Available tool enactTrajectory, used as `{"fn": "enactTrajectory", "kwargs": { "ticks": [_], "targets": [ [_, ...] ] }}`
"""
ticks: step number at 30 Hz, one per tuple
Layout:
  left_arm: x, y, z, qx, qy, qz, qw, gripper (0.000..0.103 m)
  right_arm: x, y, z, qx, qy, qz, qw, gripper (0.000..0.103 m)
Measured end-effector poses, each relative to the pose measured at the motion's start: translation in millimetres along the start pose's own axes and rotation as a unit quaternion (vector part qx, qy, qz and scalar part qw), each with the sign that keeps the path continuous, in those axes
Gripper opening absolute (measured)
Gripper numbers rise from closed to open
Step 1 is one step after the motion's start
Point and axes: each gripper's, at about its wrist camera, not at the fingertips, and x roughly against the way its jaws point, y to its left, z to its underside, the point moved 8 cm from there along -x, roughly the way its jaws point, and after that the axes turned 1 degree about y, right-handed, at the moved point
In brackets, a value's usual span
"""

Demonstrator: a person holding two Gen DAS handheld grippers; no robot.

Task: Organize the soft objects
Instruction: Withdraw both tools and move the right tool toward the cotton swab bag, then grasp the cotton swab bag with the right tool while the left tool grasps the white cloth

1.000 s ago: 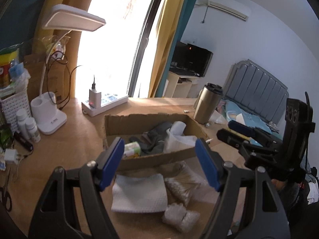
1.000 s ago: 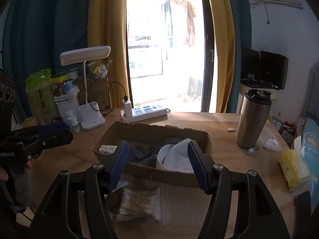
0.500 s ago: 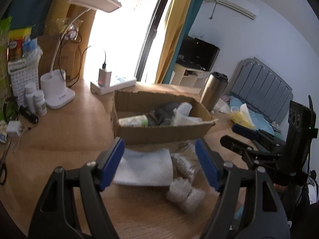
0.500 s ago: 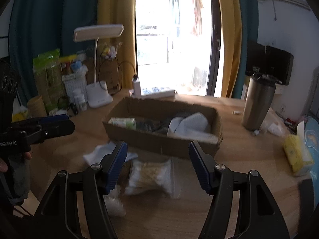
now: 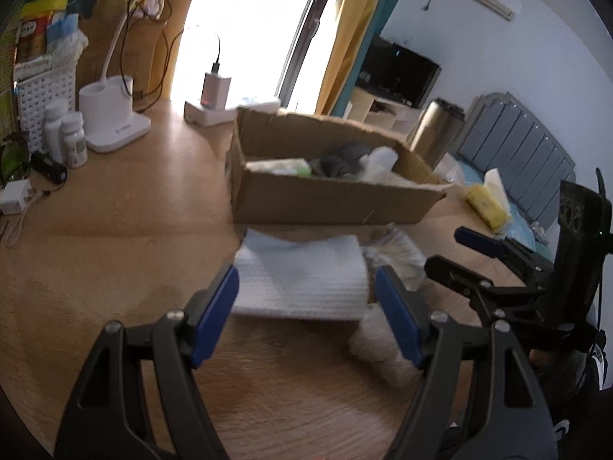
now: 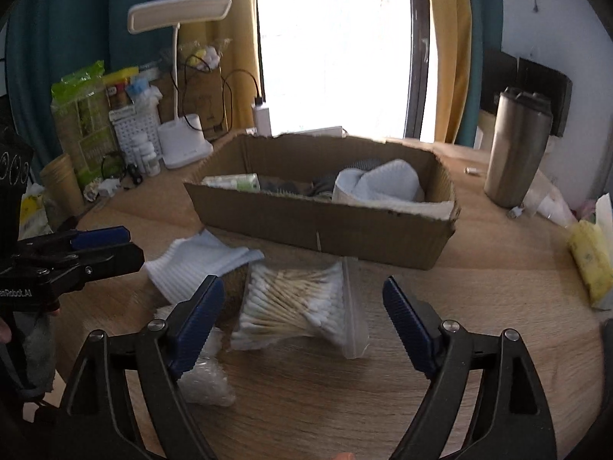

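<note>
A cardboard box (image 6: pixel 325 226) (image 5: pixel 329 199) on the wooden table holds a white cloth (image 6: pixel 383 184), grey fabric (image 5: pixel 341 161) and a green-white pack (image 6: pixel 233 182). In front of it lie a folded white towel (image 5: pixel 302 280) (image 6: pixel 195 264), a bag of cotton swabs (image 6: pixel 295 303) and a small clear bag of cotton balls (image 6: pixel 207 379) (image 5: pixel 375 349). My left gripper (image 5: pixel 310 314) is open and empty, just short of the towel. My right gripper (image 6: pixel 302 326) is open and empty, low over the swab bag.
A steel tumbler (image 6: pixel 517 149) stands right of the box. A yellow tissue pack (image 6: pixel 590 264) lies at the right edge. A white desk lamp (image 6: pixel 184 142), pill bottles (image 5: pixel 65 138), a basket and a power strip (image 5: pixel 226 109) crowd the back left.
Both grippers have pulled back from over the box and dropped lower, toward the table's front. The towel, swab bag and cotton balls now sit right before the fingers.
</note>
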Motion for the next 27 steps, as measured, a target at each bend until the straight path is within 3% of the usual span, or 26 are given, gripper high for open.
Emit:
{"fn": "enactTrajectory", "kwargs": {
  "ticks": [4,7,17,21,24,27],
  "targets": [
    [-12.8,5.5,1.4,0.013,0.015,-0.001,0.9998,0.078,-13.8,-4.1,4.3,-0.001,0.016,-0.004,1.0,0.087],
    [-20.6,7.2,0.1,0.023,0.02,0.005,0.9995,0.091,-22.4,-7.2,4.7,-0.002,0.024,-0.009,1.0,0.087],
    [-53.7,7.1,5.6,0.014,0.07,-0.014,0.9974,0.091,-41.8,-8.5,7.2,-0.002,0.046,-0.038,0.998,0.087],
    [-54.4,6.1,4.5,0.021,0.067,-0.004,0.9976,0.091,-44.2,-12.4,7.8,-0.008,0.051,-0.041,0.998,0.087],
    [-52.9,7.0,4.4,0.023,0.061,0.001,0.9979,0.09,-45.6,-13.0,9.2,-0.01,0.057,-0.043,0.997,0.087],
    [-51.5,2.7,5.5,0.007,0.062,0.005,0.9981,0.072,-49.1,-11.9,10.7,-0.009,0.067,-0.043,0.997,0.087]
  ]
}}
